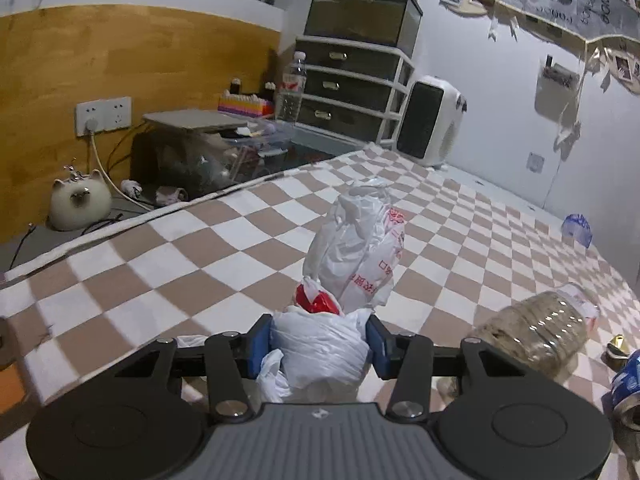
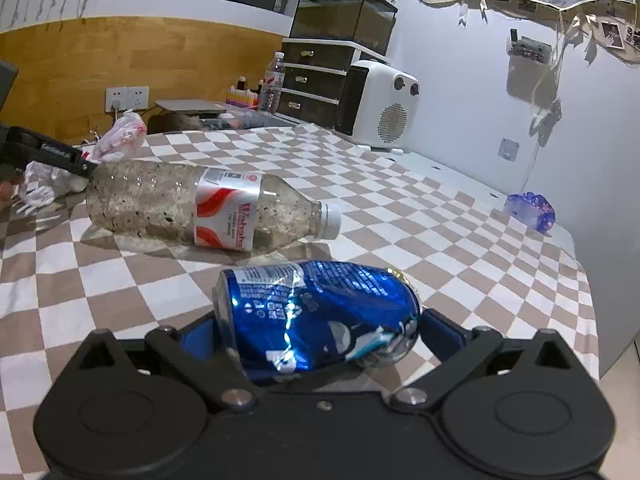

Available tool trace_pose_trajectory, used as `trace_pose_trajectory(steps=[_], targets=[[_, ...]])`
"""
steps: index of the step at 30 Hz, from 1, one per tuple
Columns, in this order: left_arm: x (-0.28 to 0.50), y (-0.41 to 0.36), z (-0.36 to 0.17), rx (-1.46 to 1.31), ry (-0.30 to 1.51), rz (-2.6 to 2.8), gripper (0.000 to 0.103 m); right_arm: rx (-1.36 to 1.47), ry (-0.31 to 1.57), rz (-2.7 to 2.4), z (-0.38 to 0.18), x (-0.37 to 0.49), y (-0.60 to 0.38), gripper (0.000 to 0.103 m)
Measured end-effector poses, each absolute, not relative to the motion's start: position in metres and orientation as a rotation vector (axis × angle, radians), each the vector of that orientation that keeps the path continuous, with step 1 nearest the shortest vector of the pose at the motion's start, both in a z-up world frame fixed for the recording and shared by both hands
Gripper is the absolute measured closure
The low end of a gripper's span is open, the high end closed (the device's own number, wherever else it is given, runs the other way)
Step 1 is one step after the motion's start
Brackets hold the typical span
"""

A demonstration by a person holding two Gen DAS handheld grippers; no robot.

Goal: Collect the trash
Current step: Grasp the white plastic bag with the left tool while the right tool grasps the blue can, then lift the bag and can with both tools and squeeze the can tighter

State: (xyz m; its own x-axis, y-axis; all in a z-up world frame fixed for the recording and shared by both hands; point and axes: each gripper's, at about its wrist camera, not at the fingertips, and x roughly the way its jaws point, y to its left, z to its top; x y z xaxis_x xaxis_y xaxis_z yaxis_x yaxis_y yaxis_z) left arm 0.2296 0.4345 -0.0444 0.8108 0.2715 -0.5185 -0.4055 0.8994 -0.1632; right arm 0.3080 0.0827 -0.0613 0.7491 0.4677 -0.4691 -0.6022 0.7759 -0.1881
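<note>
A crumpled white plastic bag (image 1: 352,248) with red print stands on the checkered cloth (image 1: 160,280). Its lower bundle fills the gap between the blue pads of my left gripper (image 1: 320,344), which press on it from both sides. A dented blue can (image 2: 316,316) lies on its side between the wide-apart jaws of my right gripper (image 2: 320,332), and slim gaps show at the pads. Beyond the can lies a dirty clear plastic bottle (image 2: 208,208) with a red-and-white label. A crumpled bluish wrapper (image 2: 530,208) sits near the far right edge.
A white heater (image 2: 380,108) and a dark drawer unit (image 1: 352,88) stand at the back, with an upright water bottle (image 1: 290,88) beside them. A cat-shaped ornament (image 1: 80,200) sits off the cloth at left. The cloth's edge drops off at right.
</note>
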Motion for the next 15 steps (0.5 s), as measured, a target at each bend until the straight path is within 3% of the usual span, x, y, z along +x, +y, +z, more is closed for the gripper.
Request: trace_pose_trajectory(steps=[15], targets=[[0.144, 0.323, -0.007, -0.23, 0.385, 0.073, 0.054, -0.315, 0.47, 0.666, -0.039, 0.224, 0.042, 0.008]])
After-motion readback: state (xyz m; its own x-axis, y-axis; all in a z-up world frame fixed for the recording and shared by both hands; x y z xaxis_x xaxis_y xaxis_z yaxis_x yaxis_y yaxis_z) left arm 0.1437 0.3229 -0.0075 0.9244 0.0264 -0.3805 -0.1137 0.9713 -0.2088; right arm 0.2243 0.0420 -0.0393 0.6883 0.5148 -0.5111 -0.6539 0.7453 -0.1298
